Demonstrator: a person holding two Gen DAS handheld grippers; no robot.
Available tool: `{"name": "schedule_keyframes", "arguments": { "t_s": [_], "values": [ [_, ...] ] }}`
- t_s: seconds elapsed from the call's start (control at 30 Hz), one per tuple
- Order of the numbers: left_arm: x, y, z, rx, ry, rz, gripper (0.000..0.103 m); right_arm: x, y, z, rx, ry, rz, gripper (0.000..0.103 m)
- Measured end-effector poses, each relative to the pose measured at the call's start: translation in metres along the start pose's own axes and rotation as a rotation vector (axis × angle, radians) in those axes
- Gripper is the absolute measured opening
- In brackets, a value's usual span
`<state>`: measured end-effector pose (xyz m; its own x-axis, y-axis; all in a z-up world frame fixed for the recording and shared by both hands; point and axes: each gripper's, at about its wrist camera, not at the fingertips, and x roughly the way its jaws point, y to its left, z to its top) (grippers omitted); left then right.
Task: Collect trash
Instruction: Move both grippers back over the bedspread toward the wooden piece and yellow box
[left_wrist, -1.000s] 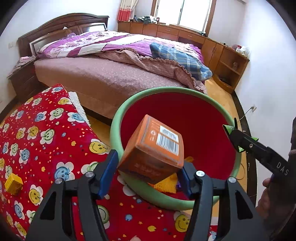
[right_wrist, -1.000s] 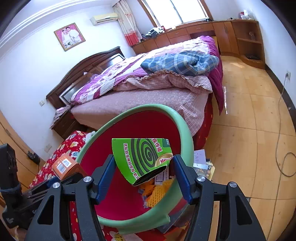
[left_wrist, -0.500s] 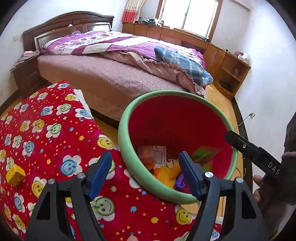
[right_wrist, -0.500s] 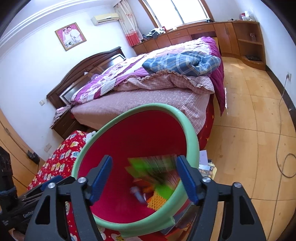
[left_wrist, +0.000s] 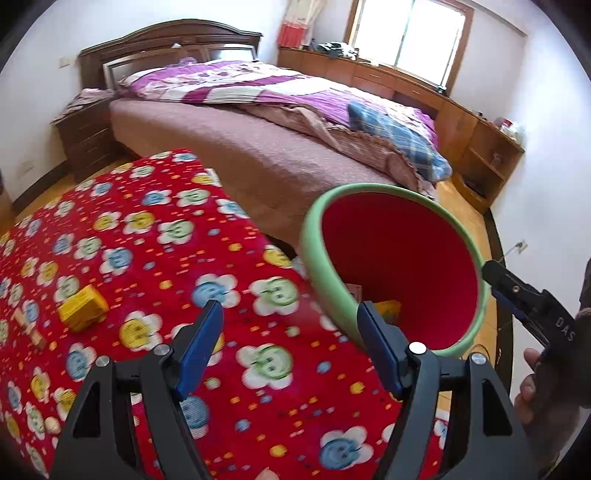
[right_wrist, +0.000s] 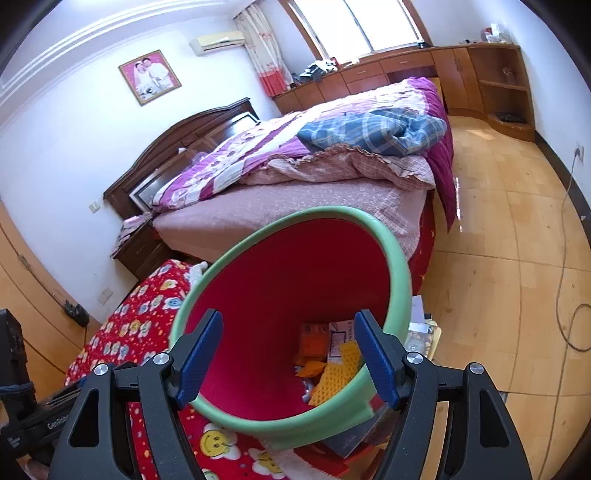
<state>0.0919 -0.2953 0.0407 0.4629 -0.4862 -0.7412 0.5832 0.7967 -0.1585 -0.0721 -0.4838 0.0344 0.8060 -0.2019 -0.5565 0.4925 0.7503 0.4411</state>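
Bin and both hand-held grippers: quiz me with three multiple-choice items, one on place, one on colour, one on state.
1. Where is the small yellow box?
A. in the bin
B. on the red flowered cloth
C. on the bed

2. The bin's rim colour?
A. green
B. blue
C. black

3. The left hand-held gripper and right hand-held gripper are:
A. both holding boxes
B. one holding
C. both open, empty

Answers: B, it lies on the cloth left of the bin; A, green rim around red inside; C, nothing between either pair of fingers.

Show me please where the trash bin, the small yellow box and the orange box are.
trash bin (left_wrist: 312, 236), left wrist view, green rim
small yellow box (left_wrist: 83, 308), left wrist view, top face
orange box (right_wrist: 314, 341), right wrist view, face visible inside the bin
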Motion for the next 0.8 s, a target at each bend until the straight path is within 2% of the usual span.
{"name": "schedule_keyframes", "arguments": {
  "t_s": [0.53, 0.8],
  "values": [
    [-0.033, 0.079, -0.013, -0.158, -0.026, 0.143, 0.074, 0.0, 0.038, -0.016, -0.063, 0.048, 0.054, 0.075],
    [-0.044, 0.139, -0.016, -0.246, -0.037, 0.282, 0.074, 0.005, 0.056, -0.027, -0.1, 0.075, 0.074, 0.075]
  ]
}}
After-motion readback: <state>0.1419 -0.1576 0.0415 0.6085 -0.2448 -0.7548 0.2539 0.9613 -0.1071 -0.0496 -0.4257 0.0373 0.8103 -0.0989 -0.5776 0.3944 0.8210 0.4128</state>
